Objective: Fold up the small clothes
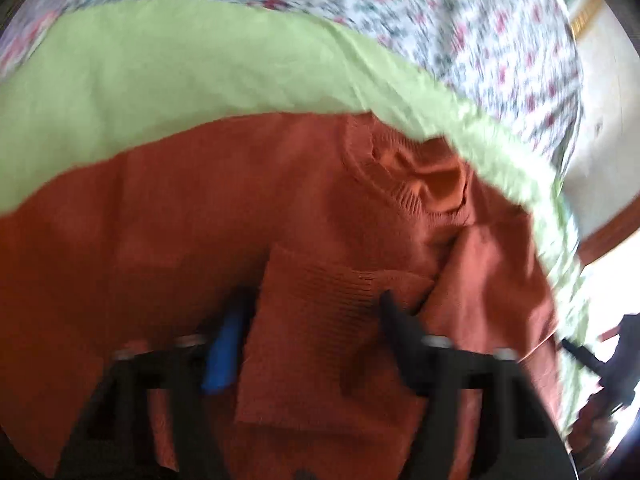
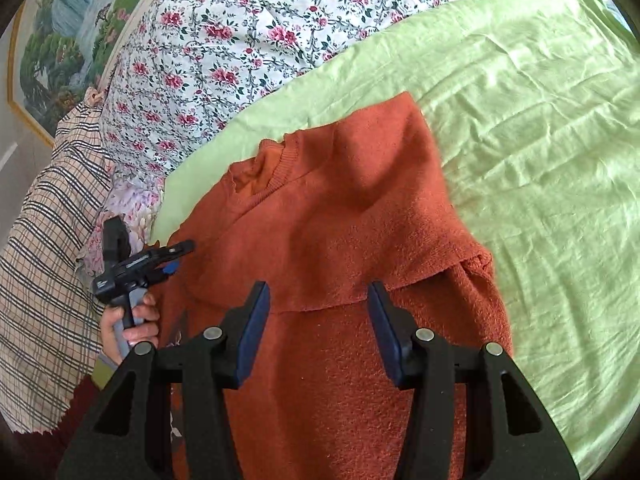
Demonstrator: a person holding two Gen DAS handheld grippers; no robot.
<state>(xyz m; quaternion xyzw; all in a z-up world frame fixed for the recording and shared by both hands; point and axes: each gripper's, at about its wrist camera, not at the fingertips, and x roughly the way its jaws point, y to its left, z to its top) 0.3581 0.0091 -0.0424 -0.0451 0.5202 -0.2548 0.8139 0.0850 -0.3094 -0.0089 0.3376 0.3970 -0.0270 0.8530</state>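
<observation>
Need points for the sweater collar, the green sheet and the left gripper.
sweater collar point(image 2: 280, 168), right wrist view, on the ribbed neckband.
green sheet point(image 2: 540, 140), right wrist view, on bare wrinkled cloth right of the sweater.
left gripper point(image 2: 176, 258), right wrist view, between its fingertips.

rust sweater on green sheet

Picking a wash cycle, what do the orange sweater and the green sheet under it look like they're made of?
Sweater: looks like a soft knit, wool or acrylic, with a fuzzy matte nap and ribbed collar. Sheet: thin woven cloth, perhaps cotton, with fine creases and a faint sheen.
</observation>
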